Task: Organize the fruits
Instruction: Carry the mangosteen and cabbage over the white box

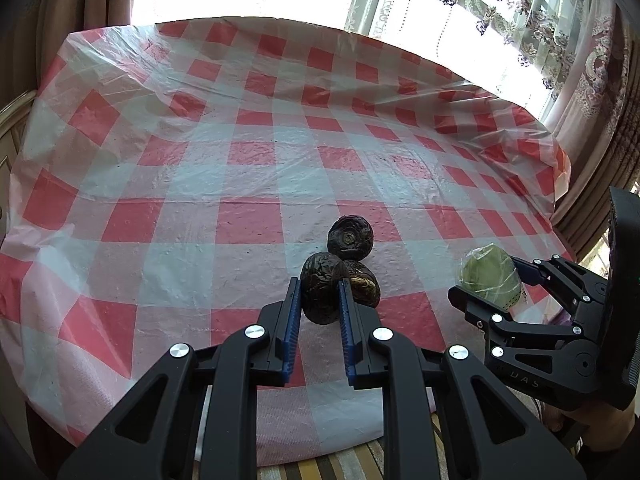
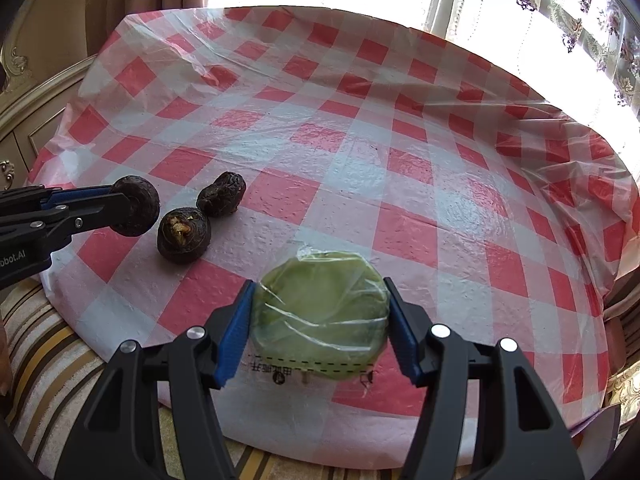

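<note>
My left gripper (image 1: pixel 319 282) is shut on a dark wrinkled fruit (image 1: pixel 320 300), its blue pads pressed to both sides. Two more dark fruits (image 1: pixel 350 238) (image 1: pixel 362 288) lie just behind it on the checkered cloth (image 1: pixel 240 152). In the right wrist view the left gripper (image 2: pixel 120 198) holds that fruit (image 2: pixel 136 210) at the left, beside the other two (image 2: pixel 183 234) (image 2: pixel 221 199). My right gripper (image 2: pixel 318 282) is shut on a green fruit in clear plastic wrap (image 2: pixel 320 316), which rests low over the cloth's near edge. The left wrist view shows this gripper (image 1: pixel 484 276) and green fruit (image 1: pixel 490 278) at the right.
The red-and-white plastic cloth (image 2: pixel 400 160) covers the whole round table and hangs wrinkled at its far right. A bright window with patterned curtains (image 1: pixel 540 20) is behind. Striped upholstery (image 2: pixel 40 340) lies below the near edge, and pale carved furniture (image 2: pixel 24 120) stands at the left.
</note>
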The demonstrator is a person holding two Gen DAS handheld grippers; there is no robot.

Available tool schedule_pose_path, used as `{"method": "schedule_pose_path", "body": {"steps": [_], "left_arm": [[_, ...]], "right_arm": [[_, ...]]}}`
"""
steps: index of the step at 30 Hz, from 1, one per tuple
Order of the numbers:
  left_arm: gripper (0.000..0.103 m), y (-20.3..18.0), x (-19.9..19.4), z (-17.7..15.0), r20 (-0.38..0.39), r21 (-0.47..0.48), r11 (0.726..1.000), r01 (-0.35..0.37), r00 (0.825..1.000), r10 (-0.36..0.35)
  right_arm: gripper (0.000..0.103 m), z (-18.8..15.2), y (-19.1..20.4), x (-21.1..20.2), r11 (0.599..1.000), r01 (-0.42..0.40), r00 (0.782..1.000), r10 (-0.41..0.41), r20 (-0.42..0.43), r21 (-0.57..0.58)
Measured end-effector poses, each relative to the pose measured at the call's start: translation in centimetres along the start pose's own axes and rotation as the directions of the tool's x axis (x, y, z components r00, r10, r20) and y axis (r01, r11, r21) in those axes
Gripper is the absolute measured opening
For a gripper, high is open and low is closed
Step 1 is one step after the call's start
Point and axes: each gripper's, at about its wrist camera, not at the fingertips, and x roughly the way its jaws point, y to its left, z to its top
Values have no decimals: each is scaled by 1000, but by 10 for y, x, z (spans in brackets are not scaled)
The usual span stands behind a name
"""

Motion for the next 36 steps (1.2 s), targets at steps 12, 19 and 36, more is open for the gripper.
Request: {"method": "schedule_pose_path", "body": {"steps": [12, 19, 36], "left_arm": [[16, -25, -17, 5, 17, 90, 996, 23, 1000, -24], [16, -49, -26, 8, 13, 165, 985, 49, 999, -52], [16, -121, -29, 9, -44, 367, 921, 134, 991, -127]], "right_arm": [[62, -21, -26, -31, 998, -16, 1000, 14, 26, 68], [62, -36, -42, -47, 995, -6, 1000, 3, 30, 98], [62, -75, -87, -82, 985, 40, 999, -45, 25, 169]]}}
